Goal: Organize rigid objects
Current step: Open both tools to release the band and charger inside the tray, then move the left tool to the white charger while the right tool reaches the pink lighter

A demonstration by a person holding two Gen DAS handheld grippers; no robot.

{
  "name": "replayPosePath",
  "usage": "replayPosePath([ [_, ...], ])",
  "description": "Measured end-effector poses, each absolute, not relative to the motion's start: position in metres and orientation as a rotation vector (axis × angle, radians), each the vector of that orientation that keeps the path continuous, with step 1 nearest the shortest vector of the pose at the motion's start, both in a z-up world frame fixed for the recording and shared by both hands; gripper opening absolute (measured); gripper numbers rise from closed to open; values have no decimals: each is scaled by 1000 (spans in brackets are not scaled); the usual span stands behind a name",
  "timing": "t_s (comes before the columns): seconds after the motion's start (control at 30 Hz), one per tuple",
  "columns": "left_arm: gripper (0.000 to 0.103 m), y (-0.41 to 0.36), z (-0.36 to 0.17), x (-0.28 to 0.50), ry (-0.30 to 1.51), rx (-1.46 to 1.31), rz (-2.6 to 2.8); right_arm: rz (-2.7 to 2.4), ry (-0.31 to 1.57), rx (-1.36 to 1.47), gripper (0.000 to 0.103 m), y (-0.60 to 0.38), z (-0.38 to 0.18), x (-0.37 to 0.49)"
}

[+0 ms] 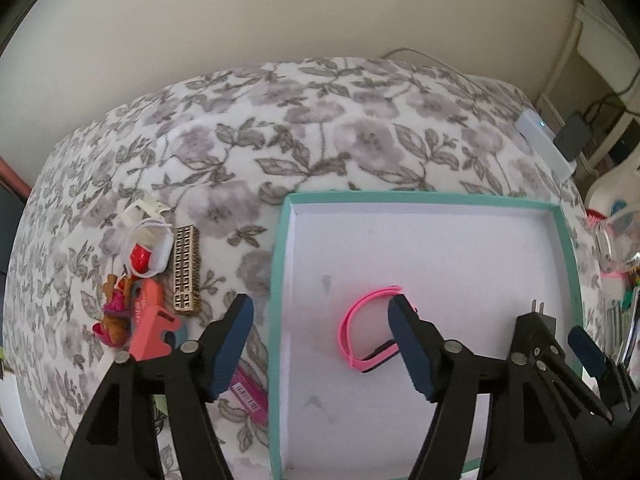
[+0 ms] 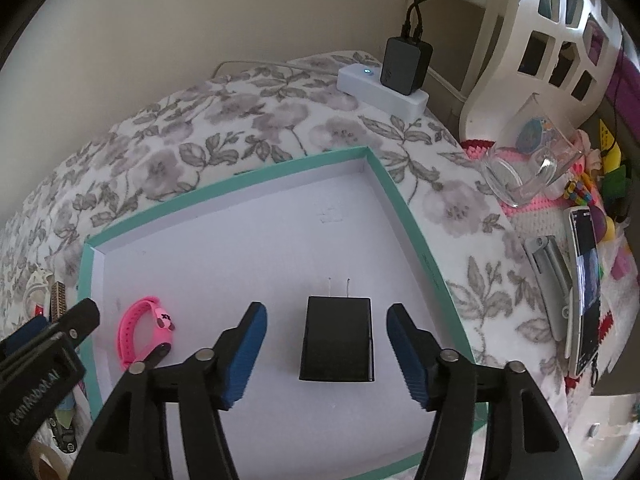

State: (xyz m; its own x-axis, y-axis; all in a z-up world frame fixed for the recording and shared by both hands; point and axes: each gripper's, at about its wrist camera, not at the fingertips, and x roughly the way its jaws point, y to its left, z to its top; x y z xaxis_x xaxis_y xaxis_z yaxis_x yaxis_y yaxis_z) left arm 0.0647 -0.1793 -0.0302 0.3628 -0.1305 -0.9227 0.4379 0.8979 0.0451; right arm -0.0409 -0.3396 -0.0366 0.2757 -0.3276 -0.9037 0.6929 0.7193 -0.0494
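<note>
Below your spread right gripper point(image 2: 326, 346), the boxy black charger point(image 2: 337, 339) lies flat, prongs pointing away, untouched; your left gripper point(image 1: 320, 340), also spread, flanks the curved pink band point(image 1: 362, 330).

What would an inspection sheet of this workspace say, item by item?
Surface: floral blanket with a teal-rimmed tray on it.
Job's things: pink band and black plug lie in the tray.
Clutter: gold case, toy dog, red-and-white case left of the tray; glass and phone to its right.
Grippers: left gripper open above the tray's left rim; right gripper open, fingers either side of the plug, not touching.
Cables: two lead up from a charger on a white power strip.
Surroundings: beige wall, white basket.
</note>
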Motion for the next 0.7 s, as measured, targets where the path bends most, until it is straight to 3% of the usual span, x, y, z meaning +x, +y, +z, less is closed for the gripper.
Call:
replayPosePath([
  [0.07, 81, -175, -32, 68, 1154, 295, -356, -703, 1092, 384, 74, -338, -37, -40],
  [0.4, 84, -156, -52, 79, 1238, 259, -274, -676, 1099, 398, 92, -336, -43, -39],
  [0.47, 93, -151, -55, 81, 1248, 251, -258, -674, 1101, 399, 94, -336, -44, -39],
  [0.53, 96, -147, -57, 83, 1256, 239, -244, -668, 1102, 407, 101, -336, -45, -39],
  [0.7, 101, -137, -57, 87, 1258, 186, -235, -653, 1105, 415, 103, -335, -47, -38],
])
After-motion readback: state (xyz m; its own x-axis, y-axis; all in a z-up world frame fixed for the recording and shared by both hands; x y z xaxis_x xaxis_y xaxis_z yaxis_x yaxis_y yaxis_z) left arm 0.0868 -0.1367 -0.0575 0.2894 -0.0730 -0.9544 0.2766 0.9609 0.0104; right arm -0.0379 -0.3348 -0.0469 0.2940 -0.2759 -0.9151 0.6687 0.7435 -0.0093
